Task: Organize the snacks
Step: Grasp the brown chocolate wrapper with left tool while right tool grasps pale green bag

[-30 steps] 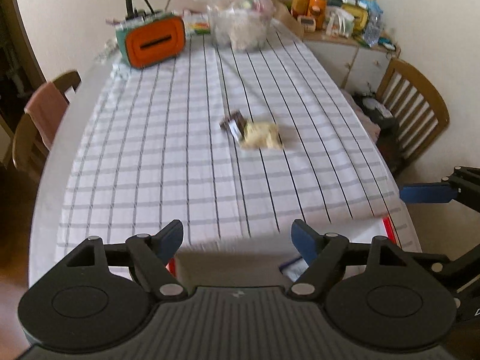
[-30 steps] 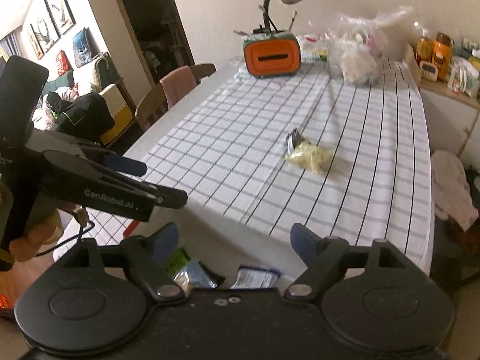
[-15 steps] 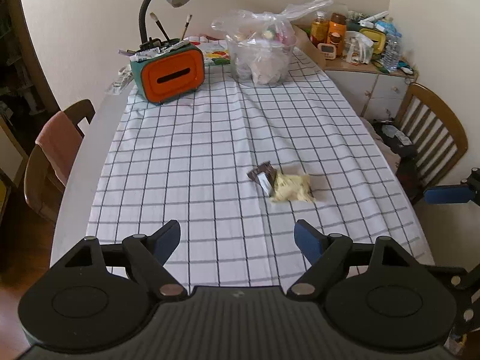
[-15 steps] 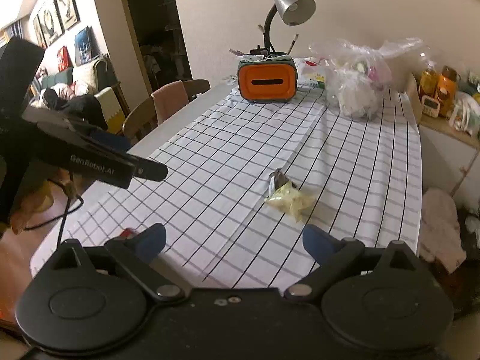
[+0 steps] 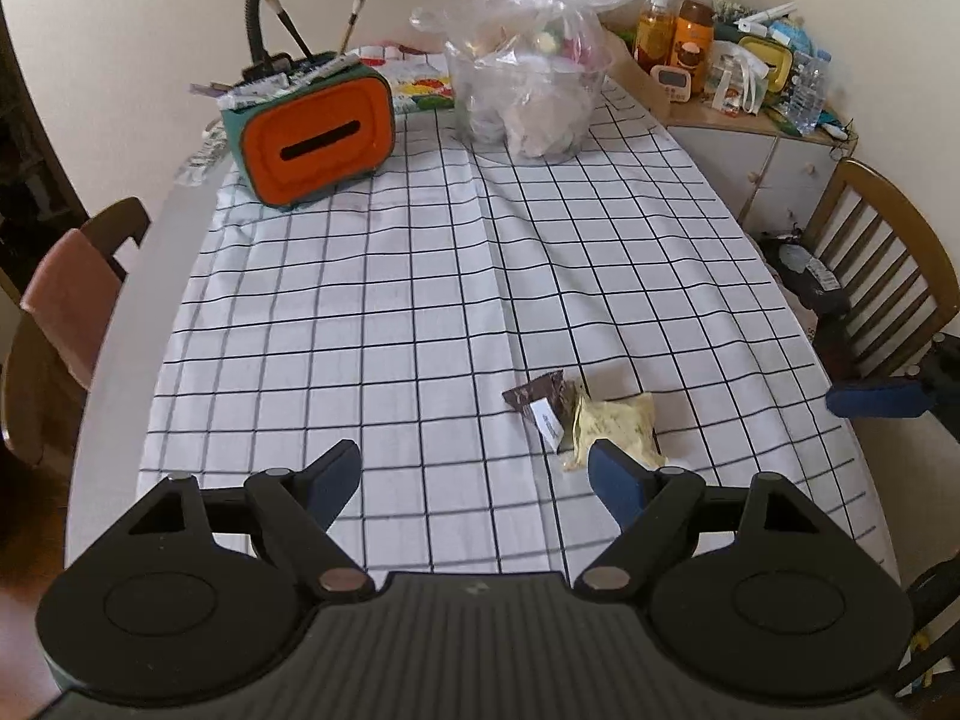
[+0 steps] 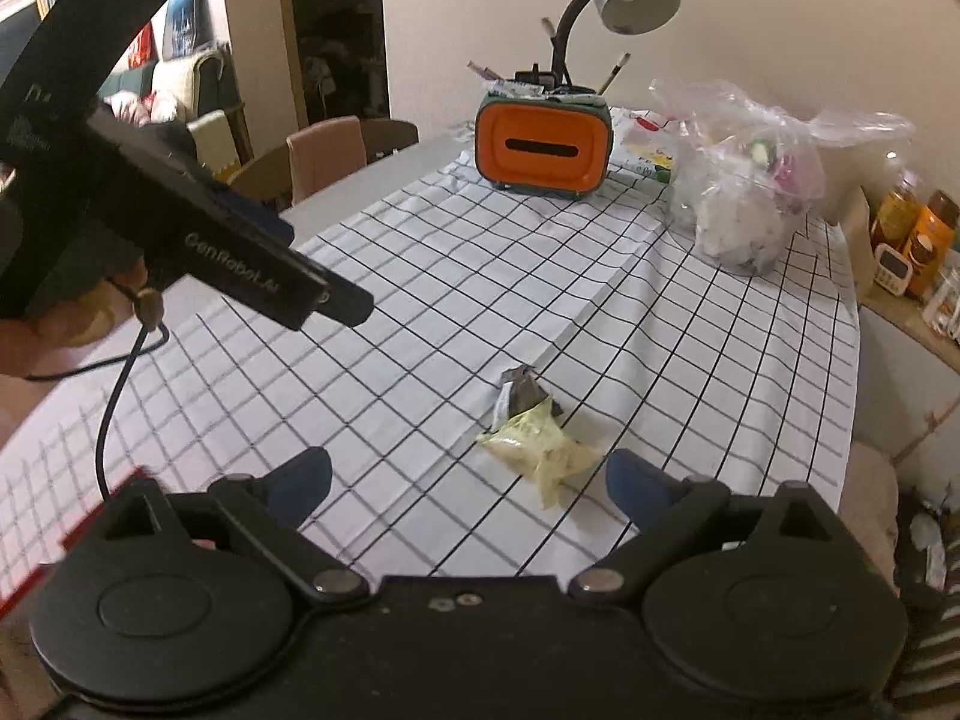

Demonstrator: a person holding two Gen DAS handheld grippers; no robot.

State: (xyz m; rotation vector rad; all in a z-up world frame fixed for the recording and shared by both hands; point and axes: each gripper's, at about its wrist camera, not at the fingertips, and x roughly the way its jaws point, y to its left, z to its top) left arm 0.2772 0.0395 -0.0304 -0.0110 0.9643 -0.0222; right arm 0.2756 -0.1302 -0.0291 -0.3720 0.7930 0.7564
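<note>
Both spread and empty, the left hand-held gripper (image 5: 471,477) and right hand-held gripper (image 6: 468,483) hover over two snack packets – yellow packet (image 6: 543,459) overlapping the dark packet (image 6: 521,391), labels unreadable – on the bench (image 5: 372,324).

Left wrist view: taken from above the near end of the table (image 5: 120,324), facing down its length toward the far wall; the left gripper (image 5: 474,474) fills the lower edge.
Right wrist view: taken from the near right corner, angled leftward across the table (image 6: 336,192); the right gripper (image 6: 468,480) fills the lower edge.
Nearness: the yellow snack packet (image 5: 615,429) is seen close in front of both cameras.
Shared: the yellow snack packet (image 6: 543,450), orange box (image 5: 318,141) (image 6: 543,147), lamp and plastic bag (image 5: 528,102) (image 6: 744,192).
</note>
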